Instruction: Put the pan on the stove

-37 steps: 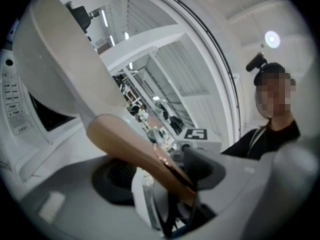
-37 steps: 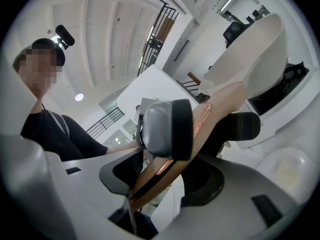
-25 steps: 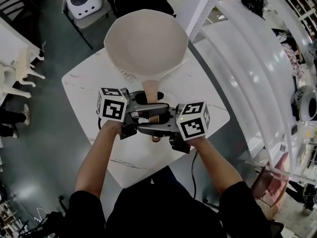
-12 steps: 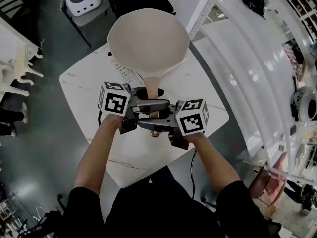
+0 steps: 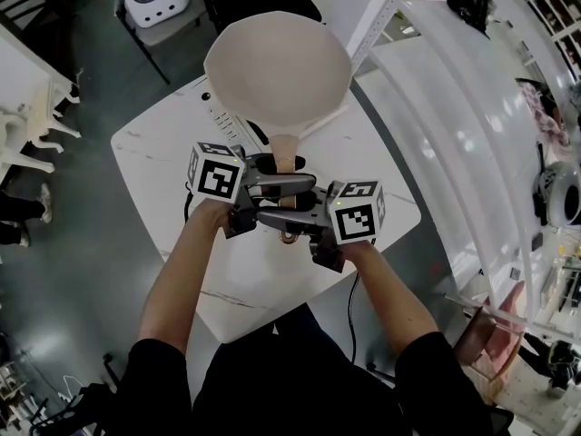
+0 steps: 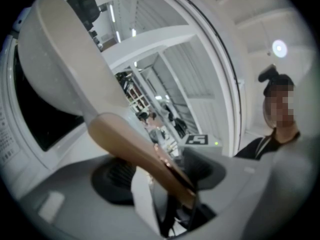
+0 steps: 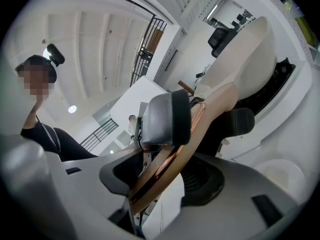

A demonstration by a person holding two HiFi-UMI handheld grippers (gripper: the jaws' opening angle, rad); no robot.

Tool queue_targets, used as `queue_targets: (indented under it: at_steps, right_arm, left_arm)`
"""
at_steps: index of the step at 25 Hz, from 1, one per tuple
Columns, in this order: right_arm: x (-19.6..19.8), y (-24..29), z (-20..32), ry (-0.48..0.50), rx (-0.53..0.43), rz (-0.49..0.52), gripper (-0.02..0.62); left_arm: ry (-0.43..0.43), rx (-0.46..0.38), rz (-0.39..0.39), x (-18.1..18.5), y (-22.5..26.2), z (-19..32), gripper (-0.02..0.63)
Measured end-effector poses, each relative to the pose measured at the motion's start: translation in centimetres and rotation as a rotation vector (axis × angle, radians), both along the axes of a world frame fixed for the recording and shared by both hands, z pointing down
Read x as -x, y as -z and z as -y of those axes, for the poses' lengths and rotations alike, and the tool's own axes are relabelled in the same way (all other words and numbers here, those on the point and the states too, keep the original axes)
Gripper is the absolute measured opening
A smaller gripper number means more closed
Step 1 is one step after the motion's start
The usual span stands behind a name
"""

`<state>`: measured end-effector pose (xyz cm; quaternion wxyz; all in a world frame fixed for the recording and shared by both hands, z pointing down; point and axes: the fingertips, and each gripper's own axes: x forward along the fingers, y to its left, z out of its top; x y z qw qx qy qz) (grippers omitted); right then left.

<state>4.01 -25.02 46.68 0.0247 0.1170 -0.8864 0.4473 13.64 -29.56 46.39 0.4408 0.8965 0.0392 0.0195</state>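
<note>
The pan (image 5: 277,66) is carried a little farther out over the table (image 5: 154,166) than a second ago, and it now sits higher in the head view. Both grippers are shifted along with it. A strip of the stove (image 5: 221,113) with its printed edge is now uncovered at the pan's left, where it was mostly hidden before. The bowl is thereby brought squarely above the stove, so the placing seems close. Whether the base already rests on the stove cannot be told.

The grip itself is unchanged. The handle (image 5: 287,148) is clamped from the left by the left gripper (image 5: 277,175). It is pinched nearer its ringed end by the right gripper (image 5: 290,222), whose pad is seen pressed flat against it.
</note>
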Motion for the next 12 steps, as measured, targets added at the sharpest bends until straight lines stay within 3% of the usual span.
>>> queue_targets:
  at_steps: [6, 12]
  right_arm:
    - [-0.5, -0.6, 0.0, -0.042, 0.025, -0.048, 0.215]
    - [-1.5, -0.5, 0.2, -0.101, 0.071, -0.021, 0.224]
  left_arm:
    - [0.024, -0.04, 0.038, 0.2, -0.4, -0.4, 0.341]
    - [0.08, 0.012, 0.011, 1.4, -0.5, 0.0, 0.351]
